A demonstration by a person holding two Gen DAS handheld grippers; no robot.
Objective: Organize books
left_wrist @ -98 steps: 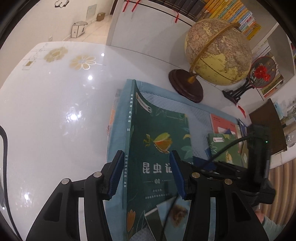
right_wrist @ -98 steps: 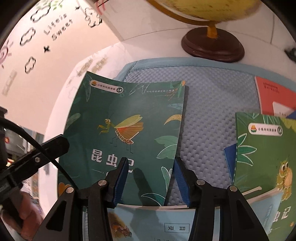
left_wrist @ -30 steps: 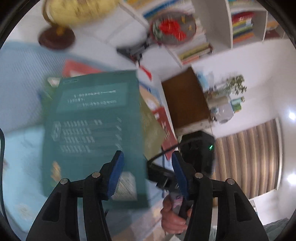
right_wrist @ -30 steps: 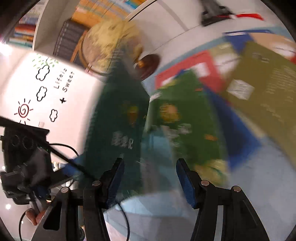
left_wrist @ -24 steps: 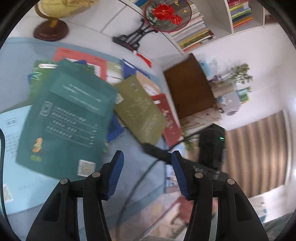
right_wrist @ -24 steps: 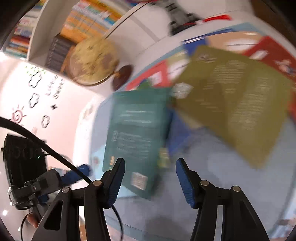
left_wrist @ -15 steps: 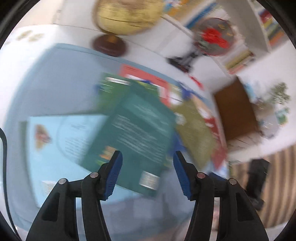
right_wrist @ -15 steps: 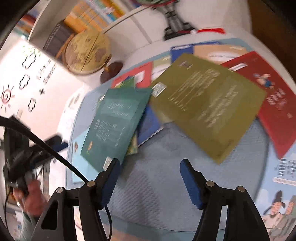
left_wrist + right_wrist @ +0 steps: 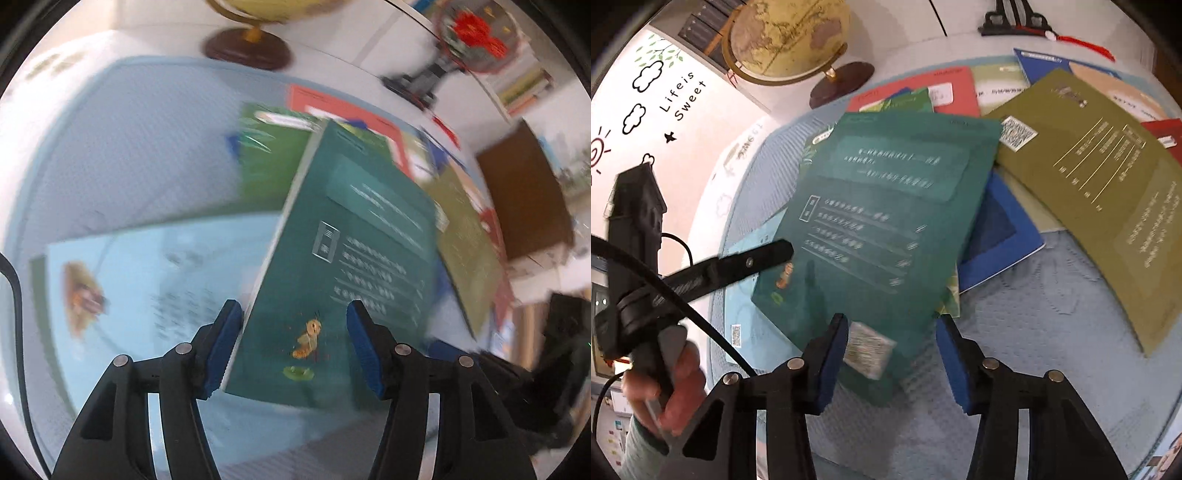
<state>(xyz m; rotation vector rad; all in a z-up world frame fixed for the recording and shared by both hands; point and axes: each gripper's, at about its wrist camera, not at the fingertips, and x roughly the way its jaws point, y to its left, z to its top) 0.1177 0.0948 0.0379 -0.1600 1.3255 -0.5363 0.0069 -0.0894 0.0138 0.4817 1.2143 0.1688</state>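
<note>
A dark green book lies back cover up on a pile of books on the blue mat; it also shows in the left wrist view. My left gripper is open, its jaws either side of the book's near end; from the right wrist view one left finger reaches over the book's left edge. My right gripper is open just above the book's near corner. Under the book lie a light blue open book, a bright green book and a blue book.
An olive book, red books and others lie spread over the mat's far right. A globe on a dark wooden base stands behind the mat. A black stand with a red ornament is at the back. A brown cabinet is right.
The dark green book was lifted from the mat's left, turned over and dropped back cover up on the pile. Both grippers now hover open over its near end.
</note>
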